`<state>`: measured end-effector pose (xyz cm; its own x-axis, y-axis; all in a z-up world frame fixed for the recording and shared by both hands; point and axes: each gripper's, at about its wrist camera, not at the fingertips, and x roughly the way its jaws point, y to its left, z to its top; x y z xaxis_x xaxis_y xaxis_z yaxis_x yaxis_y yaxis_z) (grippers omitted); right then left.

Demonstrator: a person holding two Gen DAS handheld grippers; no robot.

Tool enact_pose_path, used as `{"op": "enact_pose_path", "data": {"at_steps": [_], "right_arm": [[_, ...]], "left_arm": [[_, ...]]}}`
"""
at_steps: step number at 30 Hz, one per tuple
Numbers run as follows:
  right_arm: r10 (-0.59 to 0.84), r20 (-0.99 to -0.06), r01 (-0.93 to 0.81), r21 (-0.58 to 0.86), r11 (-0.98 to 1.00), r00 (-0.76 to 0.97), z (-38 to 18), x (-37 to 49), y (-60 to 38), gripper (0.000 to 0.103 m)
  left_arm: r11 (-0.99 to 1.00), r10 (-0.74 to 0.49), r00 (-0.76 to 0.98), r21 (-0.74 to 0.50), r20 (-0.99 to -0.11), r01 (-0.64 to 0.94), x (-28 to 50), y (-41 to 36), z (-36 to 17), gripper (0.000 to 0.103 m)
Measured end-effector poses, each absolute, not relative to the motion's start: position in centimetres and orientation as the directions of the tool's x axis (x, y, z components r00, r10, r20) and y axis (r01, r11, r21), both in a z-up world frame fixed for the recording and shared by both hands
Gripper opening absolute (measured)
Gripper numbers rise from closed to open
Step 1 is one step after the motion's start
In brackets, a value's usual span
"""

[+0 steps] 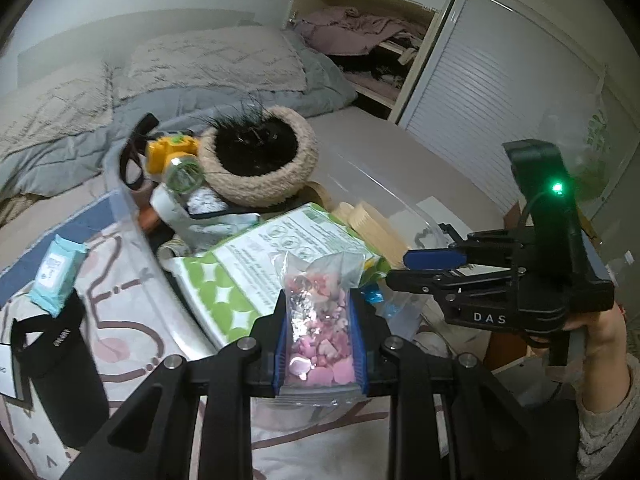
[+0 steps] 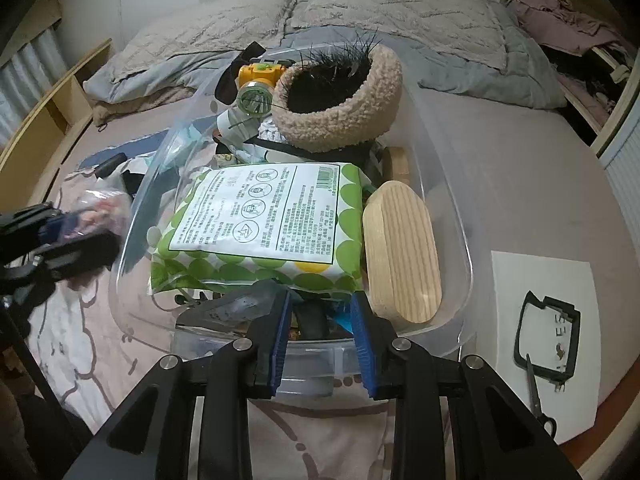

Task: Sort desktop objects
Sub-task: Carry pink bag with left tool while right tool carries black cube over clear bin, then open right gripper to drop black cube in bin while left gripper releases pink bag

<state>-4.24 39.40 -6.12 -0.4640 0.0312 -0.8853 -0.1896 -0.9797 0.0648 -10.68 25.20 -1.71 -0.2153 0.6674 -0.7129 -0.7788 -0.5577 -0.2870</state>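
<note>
We have the left gripper (image 1: 320,316) clamped on a clear zip bag of pink pieces (image 1: 320,320): the bag stands up between the two blue pads (image 1: 280,344), pinched on both sides, its sealed bottom edge hanging below the pads and its crumpled top poking out past the fingertips. Just beyond those fingertips lies the green-dotted packet (image 1: 256,264), flat on top of the pile in the clear plastic bin (image 1: 132,216), and further out past it sits the fuzzy beige hat (image 1: 260,160) with the yellow headlamp (image 1: 172,152) at its left. Left of the fingers, outside the bin, we see a light blue wipes pack (image 1: 58,272) resting on a black cap (image 1: 60,368). Over to the right the other gripper comes in sideways, a hand (image 1: 600,328) wrapped round its grip. From the right wrist view, the right gripper (image 2: 320,320) hovers over the near edge of the bin (image 2: 460,240), fingers slightly apart with nothing pressed between the blue pads (image 2: 280,344); dark clutter and a bit of blue lie in the bin below the gap, though we cannot tell whether the tips touch any of it. Ahead of these fingers the packet (image 2: 260,220) lies label up, and just right of the tips the wooden oval block (image 2: 404,252) leans on edge against it. Far left of them the left gripper (image 2: 76,232) shows, blurred, with the bag (image 2: 100,204) in its grasp just outside the bin wall. Right of the fingers, well apart, scissors (image 2: 538,396) lie on a white sheet (image 2: 520,280).
</note>
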Motion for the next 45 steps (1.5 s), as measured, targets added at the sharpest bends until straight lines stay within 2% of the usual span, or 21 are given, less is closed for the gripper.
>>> {"op": "enact_pose_path", "data": {"at_steps": [11,19,25,30,32,33,34,45], "right_arm": [[0.021,-0.876,-0.192,0.082,-0.978,-0.482,-6.0,-4.1,40.3,0.03],[0.012,-0.862,-0.197,0.102,-0.975,-0.506,-5.6,-4.3,40.2,0.03],[0.0,-0.857,-0.176,0.106,-0.979,-0.516,-5.3,-4.6,39.4,0.03],[0.0,-0.862,-0.157,0.092,-0.983,-0.507,-5.7,-5.4,38.7,0.03],[-0.001,-0.865,-0.154,0.09,-0.984,-0.501,-6.0,-5.7,38.6,0.03],[0.0,-0.868,-0.153,0.088,-0.984,-0.497,-6.1,-5.9,38.6,0.03],[0.0,-0.869,-0.153,0.087,-0.984,-0.495,-6.3,-6.0,38.6,0.03],[-0.004,-0.865,-0.155,0.095,-0.983,-0.501,-6.2,-6.7,38.3,0.03]], "left_arm": [[-0.575,0.661,-0.255,-0.258,-0.705,-0.776,-11.9,27.1,-2.0,0.026],[-0.658,0.668,-0.364,-0.286,-0.649,-0.697,-16.9,26.1,-1.5,0.026],[-0.724,0.623,-0.427,-0.277,-0.655,-0.631,-19.8,25.8,-3.2,0.026],[-0.76,0.611,-0.443,-0.328,-0.656,-0.561,-21.5,25.2,-4.4,0.026],[-0.774,0.604,-0.451,-0.347,-0.658,-0.53,-22.1,24.8,-4.8,0.042],[-0.786,0.594,-0.461,-0.353,-0.659,-0.508,-22.4,24.5,-4.9,0.069],[-0.792,0.591,-0.475,-0.358,-0.652,-0.494,-22.5,24.2,-4.8,0.081],[-0.787,0.592,-0.479,-0.337,-0.648,-0.517,-21.9,23.6,-3.9,0.081]]}}
